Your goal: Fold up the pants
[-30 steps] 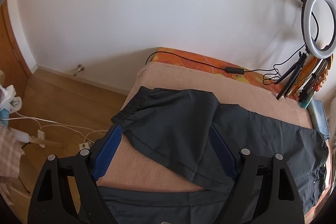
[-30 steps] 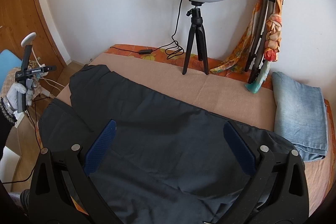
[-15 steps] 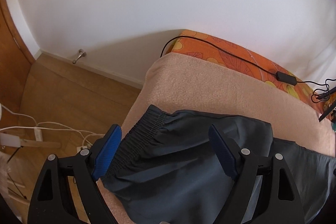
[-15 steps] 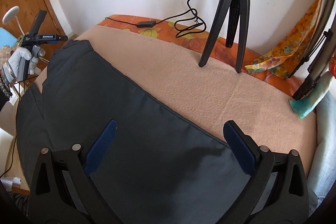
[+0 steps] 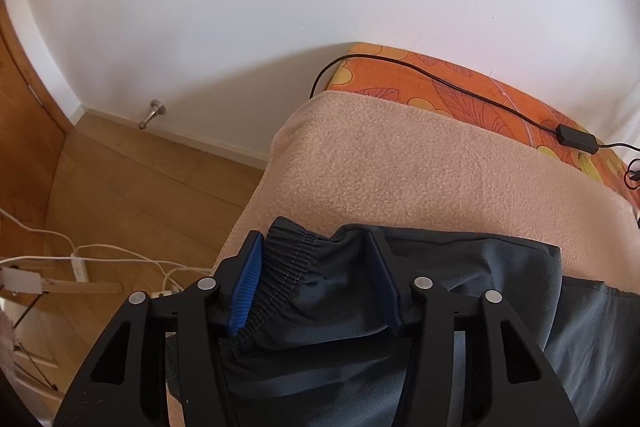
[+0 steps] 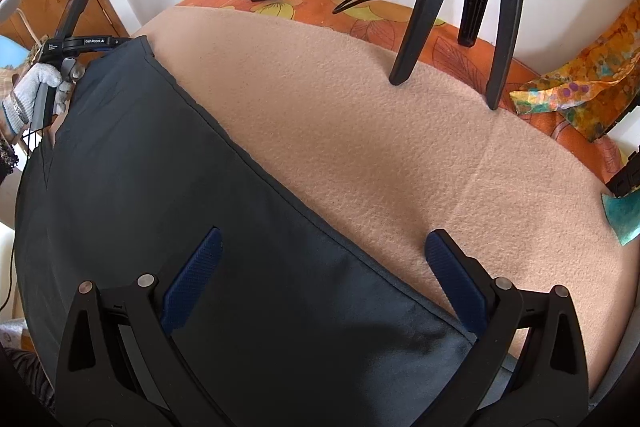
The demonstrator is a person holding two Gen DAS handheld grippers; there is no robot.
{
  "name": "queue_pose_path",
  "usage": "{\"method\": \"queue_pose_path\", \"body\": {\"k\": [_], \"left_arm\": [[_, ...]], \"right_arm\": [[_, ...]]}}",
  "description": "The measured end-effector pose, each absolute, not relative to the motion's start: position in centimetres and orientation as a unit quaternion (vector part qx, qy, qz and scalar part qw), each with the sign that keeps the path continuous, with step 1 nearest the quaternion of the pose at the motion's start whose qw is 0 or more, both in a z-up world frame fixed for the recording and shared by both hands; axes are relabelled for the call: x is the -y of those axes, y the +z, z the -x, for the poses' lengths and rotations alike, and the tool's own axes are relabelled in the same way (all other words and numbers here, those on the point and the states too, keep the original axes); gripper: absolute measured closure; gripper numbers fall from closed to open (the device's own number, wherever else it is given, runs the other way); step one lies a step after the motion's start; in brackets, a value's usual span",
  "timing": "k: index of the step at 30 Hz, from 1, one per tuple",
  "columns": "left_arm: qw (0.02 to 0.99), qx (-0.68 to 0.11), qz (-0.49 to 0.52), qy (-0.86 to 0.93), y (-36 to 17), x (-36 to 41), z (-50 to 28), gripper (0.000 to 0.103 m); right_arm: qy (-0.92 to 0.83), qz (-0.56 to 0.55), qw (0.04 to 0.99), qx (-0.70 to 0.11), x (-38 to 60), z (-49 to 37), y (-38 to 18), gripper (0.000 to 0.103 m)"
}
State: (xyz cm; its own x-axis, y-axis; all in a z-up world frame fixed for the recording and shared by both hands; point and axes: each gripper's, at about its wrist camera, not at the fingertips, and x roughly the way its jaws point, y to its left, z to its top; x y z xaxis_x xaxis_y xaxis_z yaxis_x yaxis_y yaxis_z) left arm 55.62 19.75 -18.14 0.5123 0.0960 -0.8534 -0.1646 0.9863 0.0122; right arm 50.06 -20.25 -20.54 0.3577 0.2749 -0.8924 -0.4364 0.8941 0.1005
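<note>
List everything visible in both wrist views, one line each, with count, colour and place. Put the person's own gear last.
dark grey fabric pants: one, spread on the blanket, elastic waistband at the left end
peach fleece blanket: one, covering the bed
orange floral sheet: one, along the wall side of the bed
black cable with adapter: one, on the orange sheet
black tripod legs: three, standing on the bed
multicoloured scarf: one, right edge
white cords: several, on the wooden floor
left gripper: black with blue pads, closed on the waistband
right gripper: black with blue pads, open over the pants' far edge
</note>
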Motion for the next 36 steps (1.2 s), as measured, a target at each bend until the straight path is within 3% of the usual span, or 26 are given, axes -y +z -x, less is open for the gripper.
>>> {"method": "queue_pose_path", "body": {"k": [2, 5, 8, 10, 13, 23, 30, 36], "left_arm": [[0.871, -0.485, 0.017, 0.075, -18.1, -19.4, -55.7, 0.073], [0.875, -0.481, 0.01, 0.061, -18.0, -19.3, -55.4, 0.078], [0.88, -0.473, 0.012, 0.05, -17.9, -19.5, -55.1, 0.08], [0.882, -0.469, 0.02, 0.042, -17.8, -19.6, -54.8, 0.081], [0.889, -0.457, 0.026, 0.035, -17.2, -20.1, -54.4, 0.083], [0.914, -0.396, 0.08, 0.028, -12.6, -22.9, -50.3, 0.086], [0.93, -0.353, 0.105, 0.009, -9.1, -24.7, -43.7, 0.087], [0.935, -0.331, 0.123, -0.008, -8.9, -25.7, -36.6, 0.087]], "right_arm": [[0.218, 0.089, 0.819, -0.524, 20.0, -49.9, -20.6, 0.0], [0.209, 0.116, 0.818, -0.523, 19.3, -49.5, -20.8, 0.002], [0.215, 0.124, 0.821, -0.514, 18.7, -48.7, -20.3, 0.021], [0.221, 0.123, 0.822, -0.511, 18.4, -48.1, -19.9, 0.055], [0.213, 0.139, 0.821, -0.511, 17.5, -47.7, -19.5, 0.095], [0.199, 0.113, 0.851, -0.473, 17.4, -44.8, -13.5, 0.1], [0.214, 0.102, 0.863, -0.446, 17.4, -38.0, -7.5, 0.1], [0.228, 0.112, 0.86, -0.443, 15.8, -31.3, -5.6, 0.1]]}}
